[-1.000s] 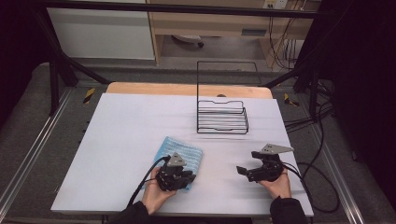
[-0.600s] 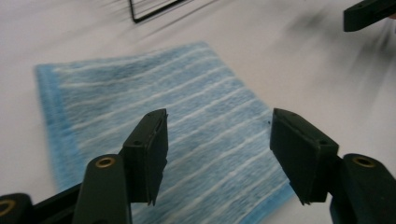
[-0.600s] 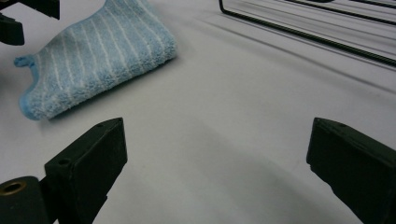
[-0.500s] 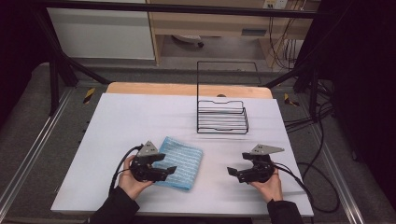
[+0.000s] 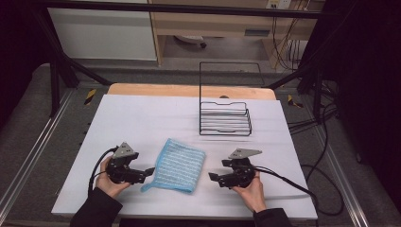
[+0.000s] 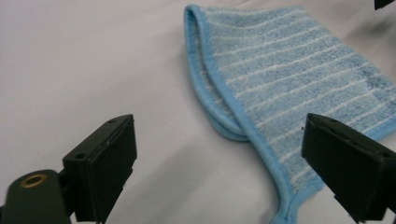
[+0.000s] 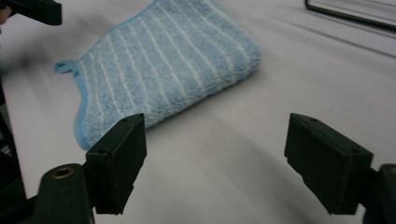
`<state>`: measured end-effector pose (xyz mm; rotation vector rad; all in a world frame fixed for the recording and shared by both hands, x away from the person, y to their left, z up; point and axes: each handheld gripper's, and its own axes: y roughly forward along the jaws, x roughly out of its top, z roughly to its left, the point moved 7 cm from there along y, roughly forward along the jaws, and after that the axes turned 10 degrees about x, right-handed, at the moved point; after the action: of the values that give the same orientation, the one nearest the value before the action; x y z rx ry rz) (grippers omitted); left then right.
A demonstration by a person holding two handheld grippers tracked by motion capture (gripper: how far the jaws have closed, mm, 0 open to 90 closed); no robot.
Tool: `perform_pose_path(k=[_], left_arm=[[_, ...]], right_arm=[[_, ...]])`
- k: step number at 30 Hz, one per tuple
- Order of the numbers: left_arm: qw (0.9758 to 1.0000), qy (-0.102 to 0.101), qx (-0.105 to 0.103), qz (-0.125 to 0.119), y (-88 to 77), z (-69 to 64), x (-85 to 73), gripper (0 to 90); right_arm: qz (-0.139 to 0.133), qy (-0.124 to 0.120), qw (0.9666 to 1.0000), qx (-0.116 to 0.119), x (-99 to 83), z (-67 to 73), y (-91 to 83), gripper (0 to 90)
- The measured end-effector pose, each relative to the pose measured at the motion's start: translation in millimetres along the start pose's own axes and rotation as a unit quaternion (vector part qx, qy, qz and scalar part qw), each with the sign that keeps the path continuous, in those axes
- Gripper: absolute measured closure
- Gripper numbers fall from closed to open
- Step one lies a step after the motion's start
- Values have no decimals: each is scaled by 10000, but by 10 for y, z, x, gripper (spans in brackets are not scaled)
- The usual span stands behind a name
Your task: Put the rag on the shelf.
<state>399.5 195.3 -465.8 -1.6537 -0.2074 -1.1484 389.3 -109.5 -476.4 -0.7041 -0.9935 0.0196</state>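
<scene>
We are looking down on a table (image 5: pixel 142 118) covered in white, with a person's two hands coming in from the near edge, each holding a black two-jaw gripper.

Between the grippers a light blue cloth (image 5: pixel 181 164) is lying flat on the near middle of the table. It is a small terry towel folded over on itself into a rough square, turned at a slight angle to the table edge. Thin white stripes are running across its nubby pile, and a smooth, slightly brighter blue binding is edging it. In the left gripper view the cloth (image 6: pixel 285 79) is showing two layers parting a little along the folded edge, and one bound corner is trailing down toward the near side as a narrow tail. In the right gripper view the cloth (image 7: pixel 163 60) is looking plump and rounded at the fold.

The left gripper (image 5: pixel 147 172) is sitting just beside the cloth's left edge, its jaws having just been opening; they are standing wide apart with nothing gripped between them. The right gripper (image 5: pixel 213 178) is resting near the cloth's right edge, apart from it; its jaws have just been closing a little, yet they are gaping over bare table.

Farther back, a black wire rack (image 5: pixel 225 118) is standing well apart from the cloth.
</scene>
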Motion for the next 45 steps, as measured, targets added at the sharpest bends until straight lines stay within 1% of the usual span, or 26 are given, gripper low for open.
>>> perform_pose_path(k=[3,4,5,6,7,8,9,10,12,14,15,16,18,19,20,21,26,27,28,29,30,34,39,42,43,45], left_arm=[[10000,-12,12,33,14,17,-29,69],[10000,-5,57,59,30,29,-55,62],[9999,14,65,84,33,37,-70,57],[9999,14,65,84,33,37,-70,55],[9999,-1,90,83,38,46,-82,54],[9999,-16,108,94,41,56,-95,54],[9999,-31,130,98,43,67,-104,54],[9998,-34,154,74,44,80,-108,54],[9998,-53,195,67,43,106,-117,61],[9997,-81,242,59,47,123,-122,65],[9996,-90,266,59,48,126,-124,65],[9995,-86,289,57,47,128,-124,69],[9995,-98,311,21,38,130,-116,73],[9995,-98,311,21,38,130,-116,77],[9994,-123,333,-6,34,133,-112,81],[9994,-127,336,-11,32,135,-111,83],[9993,-126,363,-7,34,134,-110,90],[9993,-126,363,-7,34,134,-110,91],[9993,-136,360,-17,35,131,-109,91],[9993,-131,356,-18,34,128,-108,91],[9993,-129,353,-18,34,126,-109,93],[9993,-111,345,-10,33,121,-112,97],[9994,-111,341,-7,30,122,-114,98],[9994,-105,337,-13,25,118,-112,99],[9994,-101,333,-17,24,114,-111,99],[9994,-90,321,-15,25,105,-111,99]], right_arm=[[-2,37,9999,142,26,105,135,263],[24,80,9998,172,28,142,179,275],[34,88,9998,170,32,171,226,287],[34,88,9998,170,32,171,226,287],[58,47,9998,186,35,218,318,316],[58,47,9998,186,35,218,318,316],[85,52,9998,150,38,256,399,347],[85,52,9998,150,38,256,399,347],[102,78,9998,128,40,303,490,401],[87,115,9998,139,31,331,536,457],[87,115,9998,139,31,331,536,457],[134,201,9997,81,2,339,563,502],[206,231,9995,-4,-31,323,578,540],[206,231,9995,-4,-31,323,578,540],[201,296,9994,20,-47,334,596,583],[182,308,9994,30,-51,339,605,602],[144,397,9991,58,-62,355,617,759],[144,397,9991,58,-62,355,617,759],[116,394,9991,43,-59,359,611,817],[116,394,9991,43,-59,359,611,817],[84,403,9991,45,-46,364,598,841],[159,359,9992,63,-32,356,560,854],[229,293,9993,30,-8,340,499,860],[329,375,9988,8,-22,275,410,861],[329,375,9988,8,-22,275,410,861],[405,409,9983,3,-37,224,328,861]])
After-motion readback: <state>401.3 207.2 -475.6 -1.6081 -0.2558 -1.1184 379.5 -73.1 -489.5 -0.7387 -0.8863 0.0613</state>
